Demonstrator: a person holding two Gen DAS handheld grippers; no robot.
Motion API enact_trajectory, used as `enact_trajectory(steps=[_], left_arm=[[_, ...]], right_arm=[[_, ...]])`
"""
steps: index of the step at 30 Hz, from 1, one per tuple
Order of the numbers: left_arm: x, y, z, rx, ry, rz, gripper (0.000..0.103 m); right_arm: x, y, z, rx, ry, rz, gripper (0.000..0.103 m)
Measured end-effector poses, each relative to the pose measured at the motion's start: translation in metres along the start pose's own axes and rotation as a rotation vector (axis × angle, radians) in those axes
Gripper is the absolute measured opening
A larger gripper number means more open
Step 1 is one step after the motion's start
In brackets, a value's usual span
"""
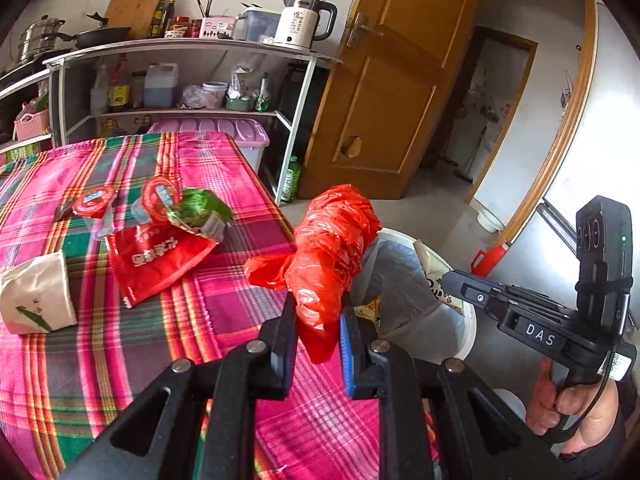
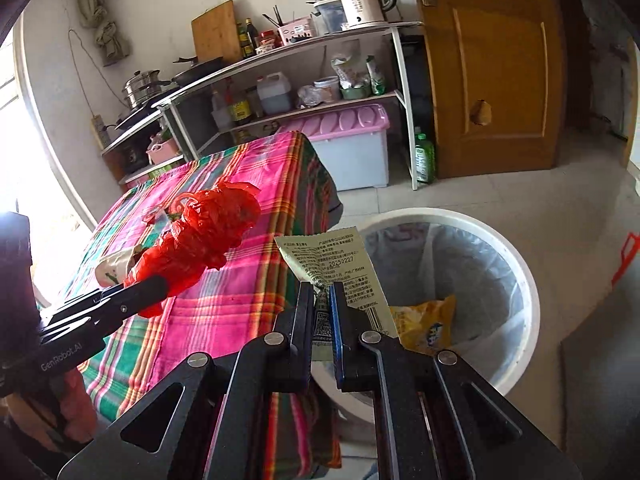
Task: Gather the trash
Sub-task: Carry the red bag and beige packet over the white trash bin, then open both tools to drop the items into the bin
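Now, in your left wrist view, your left gripper (image 1: 318,316) is squeezed tight on a crumpled red plastic bag (image 1: 328,248). The bag sticks up past the table's edge, in front of the white trash bin (image 1: 468,320). On the checked tablecloth (image 1: 120,360) you can see a red snack packet (image 1: 160,260), a green wrapper (image 1: 200,210), two red-lidded cups (image 1: 96,200) and a white paper cup (image 1: 36,294). Your right gripper (image 1: 442,280) is over by the bin, and it pinches a pale wrapper (image 1: 430,264).

In your right wrist view, your right gripper (image 2: 322,292) is clamped on that pale wrapper (image 2: 340,264), at the bin's near rim. The bin (image 2: 516,264) has a clear liner, and a yellow packet (image 2: 428,324) lies inside. Your left gripper (image 2: 160,284) holds the red bag (image 2: 204,236) above the tablecloth (image 2: 240,300).
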State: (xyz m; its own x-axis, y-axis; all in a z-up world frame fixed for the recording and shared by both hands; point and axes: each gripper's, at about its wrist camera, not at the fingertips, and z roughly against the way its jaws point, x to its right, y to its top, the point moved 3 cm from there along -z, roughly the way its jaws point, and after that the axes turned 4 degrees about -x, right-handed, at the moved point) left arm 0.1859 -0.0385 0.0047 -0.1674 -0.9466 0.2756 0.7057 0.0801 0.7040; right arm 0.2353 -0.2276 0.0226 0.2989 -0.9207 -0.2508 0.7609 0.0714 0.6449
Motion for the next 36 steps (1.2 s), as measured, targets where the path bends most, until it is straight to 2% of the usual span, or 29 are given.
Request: enact_trajectory(steps=[21, 31, 36], left_arm=[[0.058, 0.008, -0.07, -0.114, -0.084, -0.049, 0.019], [0.066, 0.007, -0.091, -0.165, -0.094, -0.034, 0.022], [0.066, 0.008, -0.085, -0.153, -0.098, -0.035, 0.022]], right_arm=[[0.067, -0.013, -0.01, -0.036, -0.042, -0.13, 0.008], [0.08, -0.018, -0.023, -0.082, -0.05, -0.165, 0.011], [0.078, -0.017, -0.02, -0.074, -0.046, -0.155, 0.015]])
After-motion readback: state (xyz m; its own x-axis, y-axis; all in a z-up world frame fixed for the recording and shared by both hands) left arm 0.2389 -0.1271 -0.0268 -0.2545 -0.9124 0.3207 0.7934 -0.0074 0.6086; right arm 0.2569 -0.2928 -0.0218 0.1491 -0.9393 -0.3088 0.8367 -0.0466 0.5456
